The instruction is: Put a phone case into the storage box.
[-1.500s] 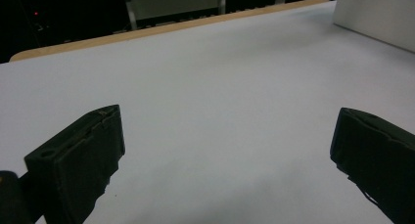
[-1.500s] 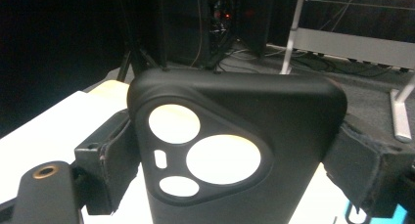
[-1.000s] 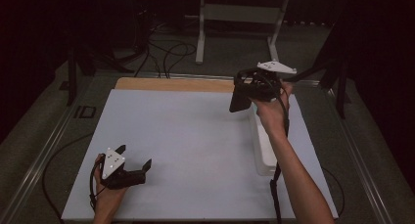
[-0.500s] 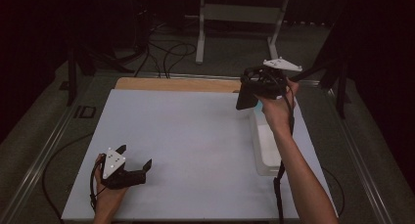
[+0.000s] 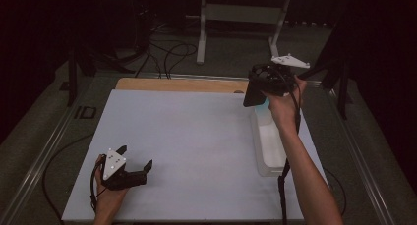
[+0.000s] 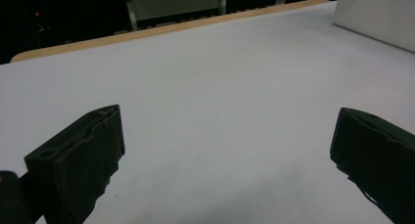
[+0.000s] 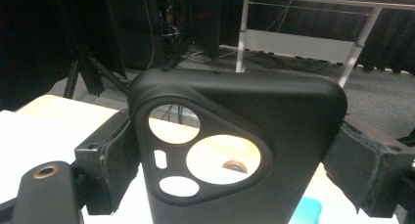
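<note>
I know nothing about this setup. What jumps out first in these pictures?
The black phone case stands out: the right gripper clamps it between its jaws and holds it up over the far right of the white table, above a clear bin. Its camera cut-outs let the table's wooden edge show through. Near the front left, the left gripper rests open on the table, holding nothing.
</note>
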### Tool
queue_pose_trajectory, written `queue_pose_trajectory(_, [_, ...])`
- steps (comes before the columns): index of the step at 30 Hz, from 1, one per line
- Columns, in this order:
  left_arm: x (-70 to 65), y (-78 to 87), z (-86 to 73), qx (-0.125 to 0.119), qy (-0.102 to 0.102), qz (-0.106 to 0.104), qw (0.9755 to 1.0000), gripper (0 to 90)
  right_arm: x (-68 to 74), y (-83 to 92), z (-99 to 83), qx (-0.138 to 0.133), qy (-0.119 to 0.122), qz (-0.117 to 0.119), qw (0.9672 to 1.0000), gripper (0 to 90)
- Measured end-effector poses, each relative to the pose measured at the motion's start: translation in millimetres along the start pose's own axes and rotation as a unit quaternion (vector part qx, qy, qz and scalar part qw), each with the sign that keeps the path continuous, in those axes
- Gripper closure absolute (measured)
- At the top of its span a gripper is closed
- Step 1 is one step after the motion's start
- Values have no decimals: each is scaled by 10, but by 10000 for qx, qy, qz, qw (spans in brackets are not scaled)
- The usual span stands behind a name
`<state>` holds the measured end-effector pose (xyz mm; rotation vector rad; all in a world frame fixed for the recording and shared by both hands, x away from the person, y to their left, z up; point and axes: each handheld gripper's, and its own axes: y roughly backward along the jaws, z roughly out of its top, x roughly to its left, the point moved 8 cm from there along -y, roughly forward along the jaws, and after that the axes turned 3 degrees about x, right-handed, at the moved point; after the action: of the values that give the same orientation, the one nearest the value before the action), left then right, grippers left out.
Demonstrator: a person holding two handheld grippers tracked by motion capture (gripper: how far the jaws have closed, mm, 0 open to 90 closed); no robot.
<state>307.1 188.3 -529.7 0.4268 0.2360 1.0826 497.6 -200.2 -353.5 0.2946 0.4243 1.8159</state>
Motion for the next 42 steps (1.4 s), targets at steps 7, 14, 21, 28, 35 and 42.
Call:
queue_pose_trajectory(7, [0, -1, 0, -1, 1, -4, 10000, 4, -83, -23, -16, 45, -43, -102, 9999, 141])
queue_pose_trajectory(14, [-1, -2, 0, -1, -2, 0, 10000, 4, -138, -39, -37, 91, -67, -165, 9998, 141])
queue_pose_trajectory(21, [-1, -4, -1, 2, 4, 12, 10000, 4, -182, -54, -69, 142, -94, -197, 9997, 141])
queue_pose_trajectory(28, [0, -6, -1, 4, 4, 9, 10000, 4, -220, -78, -100, 187, -144, -249, 9994, 141])
queue_pose_trajectory(35, [3, -3, 0, -3, 3, 9, 10000, 4, -257, -102, -138, 244, -145, -293, 9992, 141])
queue_pose_trajectory(42, [6, -1, 0, 0, 2, 17, 10000, 5, -284, -136, -193, 319, -144, -331, 9988, 141])
